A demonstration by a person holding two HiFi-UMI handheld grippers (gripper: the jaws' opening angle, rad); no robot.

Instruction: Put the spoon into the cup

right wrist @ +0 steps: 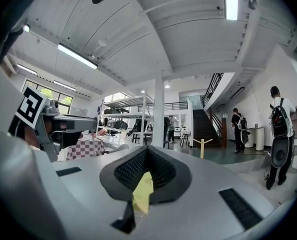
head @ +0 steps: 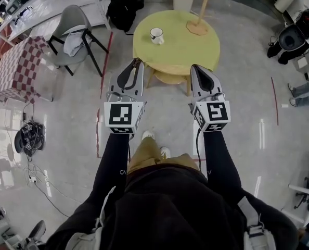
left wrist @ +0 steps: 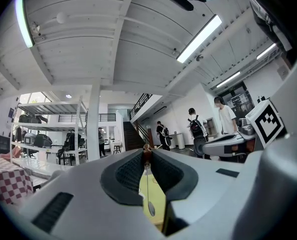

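Going left to right. Way off on the left there's a checked cloth (head: pixel 18 66) and a grey chair (head: pixel 74 27) with some fabric dumped on it. Neither has anything to do with the job.

Then my left claw (left wrist: pixel 146 149). It's nearly closed, pinching the spoon (left wrist: pixel 147 184) by the very end of its handle, right at the tips. The spoon hangs straight down from there, bowl at the bottom. I reckon that's the whole point of holding it this way: gravity lines it up so it can go into a cup bowl-first without me fiddling with the angle. The grip is only on that little end bit though, so I'd guess a swing or a bump could make it twist or slip.

The cup (head: pixel 156 35) is the white one sitting upright, mouth up, on the left part of the round yellow desk (head: pixel 180 48). It's well ahead of both claws with bare floor between me and it, so the spoon is nowhere near it yet.

My right claw (right wrist: pixel 147 149) is closed with nothing in it, held level beside the left one. My guess is it's just along for the ride, or free to steady the cup if needed. Further right on the desk is a wooden stand (head: pixel 198 22), well apart from the cup, so it shouldn't get in the way.
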